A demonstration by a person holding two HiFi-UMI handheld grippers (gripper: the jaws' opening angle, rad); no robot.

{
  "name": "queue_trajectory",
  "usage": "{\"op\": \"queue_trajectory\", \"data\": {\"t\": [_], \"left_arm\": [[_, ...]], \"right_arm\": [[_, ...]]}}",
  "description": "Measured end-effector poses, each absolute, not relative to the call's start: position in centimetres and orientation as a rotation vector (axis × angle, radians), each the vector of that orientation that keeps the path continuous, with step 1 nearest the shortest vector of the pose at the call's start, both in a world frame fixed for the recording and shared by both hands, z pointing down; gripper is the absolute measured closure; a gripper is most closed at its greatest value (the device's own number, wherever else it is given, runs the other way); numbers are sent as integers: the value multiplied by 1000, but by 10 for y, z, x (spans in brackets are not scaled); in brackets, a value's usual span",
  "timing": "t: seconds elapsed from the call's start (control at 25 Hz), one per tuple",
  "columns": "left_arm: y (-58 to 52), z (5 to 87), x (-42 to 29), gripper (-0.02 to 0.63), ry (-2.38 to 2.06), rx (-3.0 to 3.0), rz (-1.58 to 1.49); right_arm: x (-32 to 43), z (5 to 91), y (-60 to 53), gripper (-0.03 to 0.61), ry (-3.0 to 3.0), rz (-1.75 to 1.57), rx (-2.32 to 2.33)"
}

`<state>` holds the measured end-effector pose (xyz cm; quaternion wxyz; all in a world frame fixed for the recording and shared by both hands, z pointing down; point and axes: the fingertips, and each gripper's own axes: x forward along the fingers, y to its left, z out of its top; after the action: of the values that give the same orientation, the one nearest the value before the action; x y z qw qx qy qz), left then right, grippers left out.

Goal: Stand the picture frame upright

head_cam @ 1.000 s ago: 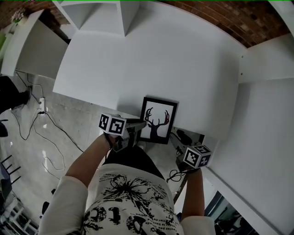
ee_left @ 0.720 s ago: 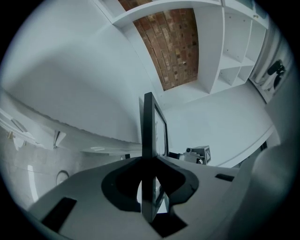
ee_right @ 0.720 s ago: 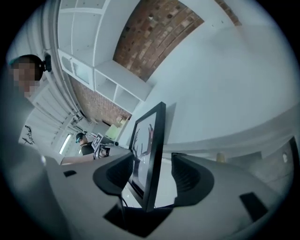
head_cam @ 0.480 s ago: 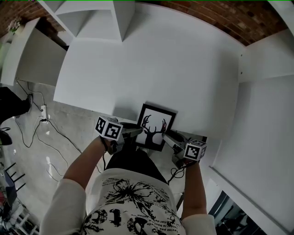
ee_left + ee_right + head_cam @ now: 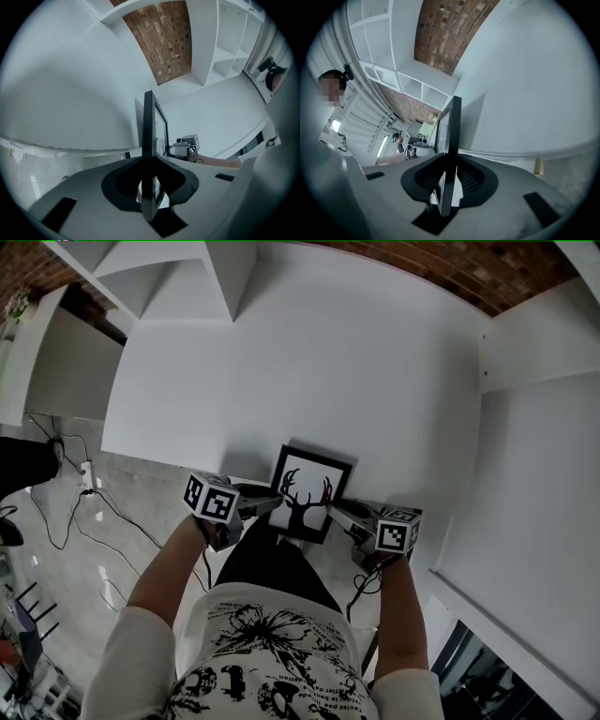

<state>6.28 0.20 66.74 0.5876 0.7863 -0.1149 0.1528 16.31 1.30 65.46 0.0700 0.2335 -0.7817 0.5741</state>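
Black picture frame, white print of antlered deer head (red touches), face upward, at table's near edge

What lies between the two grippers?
The picture frame, seen in the head view: the left gripper clamps its left edge, and the right gripper, whose jaws have just been closing, pinches its right edge.
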Motion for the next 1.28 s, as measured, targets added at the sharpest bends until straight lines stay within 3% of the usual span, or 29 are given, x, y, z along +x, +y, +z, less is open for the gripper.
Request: {"op": "queue_trajectory", "data": {"t": [0.32,1.28], "left_arm": [[-11,664,82,520,-301,1912,359],[6,528,65,518,-551,2270,217]], "right_arm": [[182,654,1,491,-2431,1709,630],[168,518,4,492,-2665,1197,494]]}}
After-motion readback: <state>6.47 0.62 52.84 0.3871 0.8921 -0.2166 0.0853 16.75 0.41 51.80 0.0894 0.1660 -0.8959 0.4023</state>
